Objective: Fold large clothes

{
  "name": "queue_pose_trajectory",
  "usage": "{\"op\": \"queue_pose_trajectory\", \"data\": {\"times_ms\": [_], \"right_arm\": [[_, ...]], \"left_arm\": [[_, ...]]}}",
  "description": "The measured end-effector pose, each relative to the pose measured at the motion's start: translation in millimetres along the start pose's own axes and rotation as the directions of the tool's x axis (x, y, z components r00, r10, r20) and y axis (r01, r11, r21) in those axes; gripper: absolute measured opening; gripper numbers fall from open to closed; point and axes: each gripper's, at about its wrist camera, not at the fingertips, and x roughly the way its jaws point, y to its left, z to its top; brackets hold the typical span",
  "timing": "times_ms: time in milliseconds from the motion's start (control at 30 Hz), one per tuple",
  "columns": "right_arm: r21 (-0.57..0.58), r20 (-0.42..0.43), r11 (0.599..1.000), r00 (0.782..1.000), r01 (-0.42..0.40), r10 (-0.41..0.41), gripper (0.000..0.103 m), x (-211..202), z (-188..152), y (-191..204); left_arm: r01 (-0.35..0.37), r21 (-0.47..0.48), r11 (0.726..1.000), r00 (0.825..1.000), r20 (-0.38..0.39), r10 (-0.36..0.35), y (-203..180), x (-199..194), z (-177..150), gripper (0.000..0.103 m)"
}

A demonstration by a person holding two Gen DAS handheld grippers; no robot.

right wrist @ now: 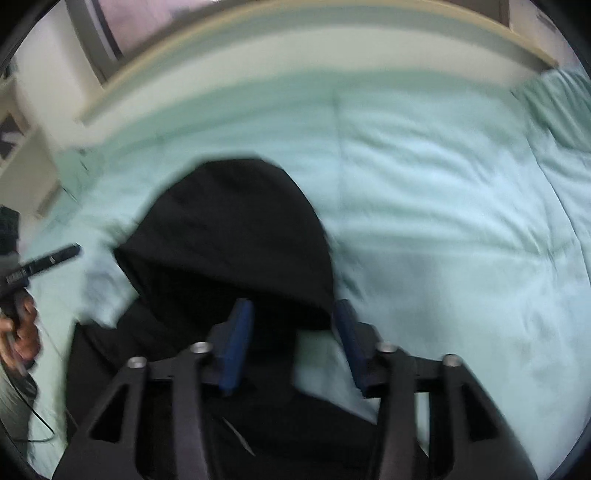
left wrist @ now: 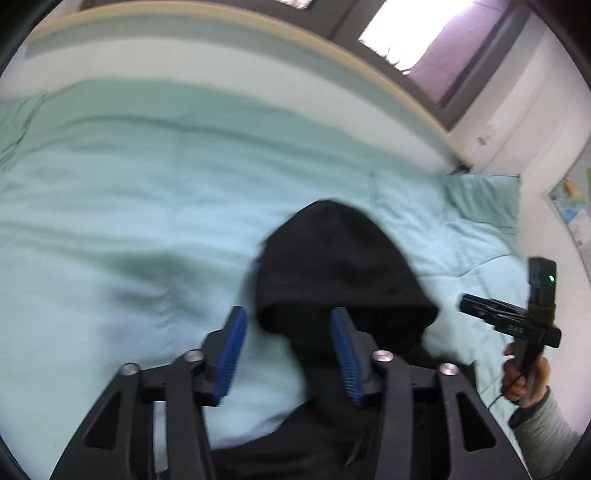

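Note:
A black hooded garment (left wrist: 340, 266) lies on a light teal bed cover (left wrist: 129, 206), hood pointing away from me. It also shows in the right wrist view (right wrist: 236, 236). My left gripper (left wrist: 290, 328) is open, its blue pads (left wrist: 232, 354) spread just above the hood's opening and the collar area. My right gripper (right wrist: 291, 325) is open too, hovering over the hood's lower right edge. Neither holds cloth. The right gripper also appears at the right of the left wrist view (left wrist: 517, 317), held in a hand.
The bed cover (right wrist: 443, 221) spreads wide around the garment. A cream bed frame edge (left wrist: 332, 48) curves along the far side below a window (left wrist: 413, 29). A teal pillow (left wrist: 484, 199) lies at the far right. A wall poster (left wrist: 572, 199) is at the right.

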Motion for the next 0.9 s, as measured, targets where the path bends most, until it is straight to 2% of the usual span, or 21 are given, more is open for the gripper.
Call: {"op": "queue_pose_trajectory", "data": {"times_ms": [100,133,167,200,233,267,300,367,467,533,600,667,700,767,800,833,900], "right_arm": [[-0.003,-0.026,1.0,1.0,-0.012,0.012,0.052,35,14,16],[0.01,-0.065,0.999,0.997,-0.031,0.031,0.052,57,15,17],[0.019,-0.102,0.999,0.994,-0.042,0.044,0.052,76,10,17],[0.02,-0.146,0.999,0.989,-0.031,0.034,0.052,97,2,16],[0.015,-0.188,1.0,0.982,-0.019,0.021,0.052,117,-9,13],[0.012,-0.204,1.0,0.979,-0.019,0.021,0.051,128,-17,11],[0.011,-0.2,1.0,0.979,-0.02,0.022,0.05,134,-23,9],[0.015,-0.189,0.999,0.981,-0.03,0.033,0.05,132,-22,7],[0.016,-0.19,0.999,0.981,-0.04,0.042,0.049,116,-14,4],[0.03,-0.151,0.998,0.986,-0.062,0.066,0.05,93,-14,0],[0.043,-0.097,0.995,0.991,-0.089,0.093,0.051,71,-18,-4],[0.068,-0.08,0.993,0.992,-0.097,0.102,0.051,64,-26,-13],[0.08,-0.096,0.992,0.99,-0.093,0.101,0.051,70,-31,-18],[0.096,-0.168,0.993,0.983,-0.062,0.078,0.048,94,-40,-25],[0.105,-0.197,0.992,0.977,-0.064,0.084,0.048,107,-42,-28],[0.115,-0.207,0.991,0.974,-0.067,0.089,0.048,116,-43,-30],[0.103,-0.216,0.993,0.974,-0.053,0.074,0.048,118,-40,-28]], "left_arm": [[0.043,0.015,0.999,0.998,-0.035,-0.043,-26,39,15,0.053],[0.064,-0.004,0.998,0.995,-0.074,-0.064,-27,64,16,0.053],[0.051,-0.007,0.999,0.994,-0.098,-0.051,-26,79,13,0.053],[0.003,-0.008,1.0,0.99,-0.143,-0.004,-21,98,8,0.053],[-0.033,-0.038,0.999,0.979,-0.203,0.025,-9,119,-3,0.052],[-0.028,-0.077,0.997,0.972,-0.235,0.009,3,132,-13,0.05],[-0.002,-0.118,0.993,0.974,-0.225,-0.025,13,137,-22,0.049],[0.033,-0.156,0.987,0.98,-0.189,-0.062,19,131,-24,0.049],[0.015,-0.112,0.994,0.984,-0.173,-0.035,5,115,-19,0.049],[0.025,-0.069,0.997,0.99,-0.137,-0.034,-9,95,-16,0.049],[0.035,-0.065,0.997,0.994,-0.098,-0.041,-10,76,-12,0.05],[0.048,-0.092,0.995,0.997,-0.064,-0.054,-6,68,-10,0.058],[0.04,-0.105,0.994,0.997,-0.064,-0.047,0,68,-12,0.059],[-0.046,-0.118,0.992,0.99,-0.135,0.03,8,90,-17,0.059],[-0.088,-0.11,0.99,0.984,-0.162,0.069,10,100,-18,0.06],[-0.128,-0.111,0.986,0.97,-0.221,0.102,17,119,-23,0.065],[-0.119,-0.14,0.983,0.97,-0.229,0.085,23,127,-25,0.066]]}}
